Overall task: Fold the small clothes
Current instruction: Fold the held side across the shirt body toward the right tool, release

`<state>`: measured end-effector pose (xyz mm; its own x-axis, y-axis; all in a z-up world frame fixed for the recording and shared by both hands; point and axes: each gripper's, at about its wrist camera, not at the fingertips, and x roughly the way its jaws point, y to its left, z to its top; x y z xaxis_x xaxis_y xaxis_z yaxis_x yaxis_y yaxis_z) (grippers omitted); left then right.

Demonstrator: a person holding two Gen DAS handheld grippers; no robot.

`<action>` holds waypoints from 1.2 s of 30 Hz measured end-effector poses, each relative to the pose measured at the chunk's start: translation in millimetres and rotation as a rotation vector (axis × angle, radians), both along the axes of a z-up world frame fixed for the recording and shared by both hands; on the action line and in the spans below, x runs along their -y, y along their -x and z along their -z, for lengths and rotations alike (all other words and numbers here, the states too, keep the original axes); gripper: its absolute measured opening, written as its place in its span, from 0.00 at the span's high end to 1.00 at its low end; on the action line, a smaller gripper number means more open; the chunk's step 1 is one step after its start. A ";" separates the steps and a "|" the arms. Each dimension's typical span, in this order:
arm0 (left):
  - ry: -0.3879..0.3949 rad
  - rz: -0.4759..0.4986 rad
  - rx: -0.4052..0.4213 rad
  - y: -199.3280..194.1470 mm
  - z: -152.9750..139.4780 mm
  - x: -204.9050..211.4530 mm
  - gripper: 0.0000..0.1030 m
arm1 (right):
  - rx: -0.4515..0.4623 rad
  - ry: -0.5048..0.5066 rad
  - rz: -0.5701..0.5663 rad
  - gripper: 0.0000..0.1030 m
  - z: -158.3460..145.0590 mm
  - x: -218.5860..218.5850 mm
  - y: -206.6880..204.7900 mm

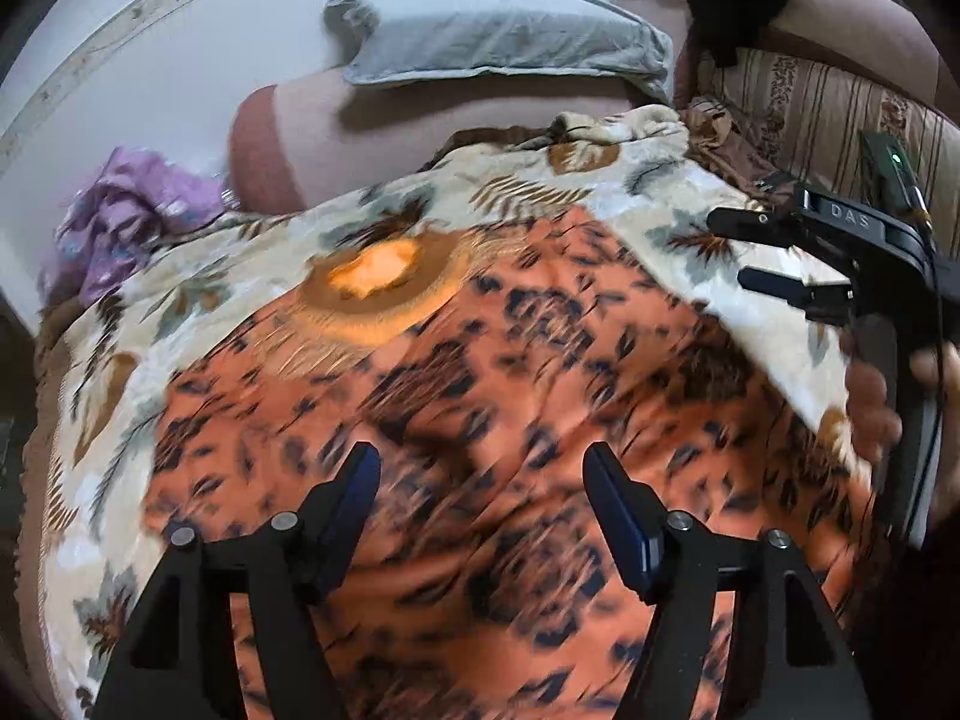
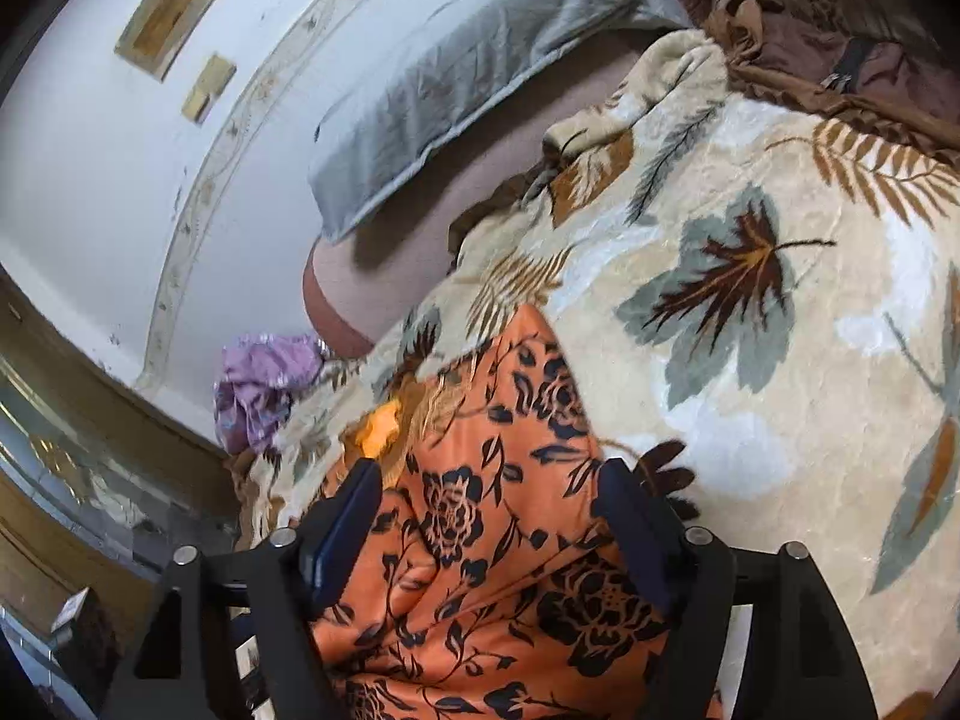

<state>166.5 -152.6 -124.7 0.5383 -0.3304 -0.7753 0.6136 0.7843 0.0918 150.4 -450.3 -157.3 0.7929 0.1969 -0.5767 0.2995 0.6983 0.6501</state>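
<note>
the orange satin garment with black flower print (image 2: pixel 480 516) lies spread on the cream leaf-patterned plush blanket (image 2: pixel 750 360). left gripper (image 1: pixel 483 480) and right gripper (image 2: pixel 489 498) both hover spread, pinching nothing. best to nip one layer at each near corner, lift evenly, then fold toward the far edge.

One readable mark here: the letters "DAS" stand in pale capitals on the black body of the right claw (image 1: pixel 774 252).
</note>
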 end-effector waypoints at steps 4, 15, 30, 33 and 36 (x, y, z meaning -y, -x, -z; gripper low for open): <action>0.076 -0.101 0.034 -11.2 -3.3 -57.1 0.25 | -0.027 0.071 -0.142 0.24 0.3 -35.3 -9.8; 0.093 -0.627 0.084 -106.7 39.8 -174.1 0.21 | -0.081 0.459 -0.476 0.24 -39.4 -192.1 -49.5; 0.088 -0.610 -0.138 -129.7 95.3 -186.3 0.18 | -0.417 0.743 -0.359 0.67 12.1 -199.1 -107.0; 0.085 -0.615 -0.132 -128.8 94.7 -186.1 0.18 | -0.409 0.568 -0.238 0.62 0.6 -139.3 -71.8; 0.069 -0.618 -0.119 -126.0 93.3 -183.9 0.18 | -0.467 0.448 -0.129 0.40 8.0 -82.6 -19.9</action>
<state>292.5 31.2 -217.9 0.5573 -0.0375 -0.8295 0.0483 0.9988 -0.0127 170.2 -367.7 -165.3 0.4258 -0.0649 -0.9025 0.3751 0.9204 0.1108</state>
